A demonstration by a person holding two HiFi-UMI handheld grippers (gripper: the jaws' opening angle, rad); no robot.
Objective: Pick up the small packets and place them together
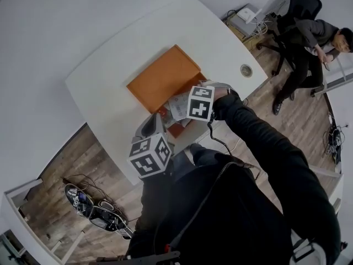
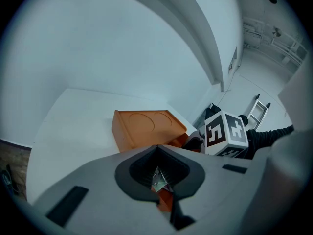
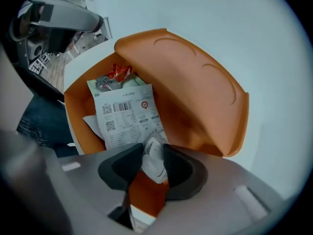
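Note:
An orange box (image 1: 165, 76) stands with its lid (image 3: 195, 92) raised on the white table (image 1: 110, 65). Inside lie a large white packet with barcodes (image 3: 127, 116) and a red packet (image 3: 116, 73). My right gripper (image 3: 154, 168) hangs over the box's near end, shut on a small white packet (image 3: 152, 153) that fills the gap between its pads. My left gripper (image 2: 159, 177) sits just left of it near the table edge, jaws nearly together on a crinkled silver packet (image 2: 157, 180). In the head view both marker cubes hide the jaws.
A round cable grommet (image 1: 246, 70) sits in the table's right part. A person sits on a chair (image 1: 309, 43) at the back right. Cables and devices (image 1: 94, 208) lie on the wooden floor at lower left.

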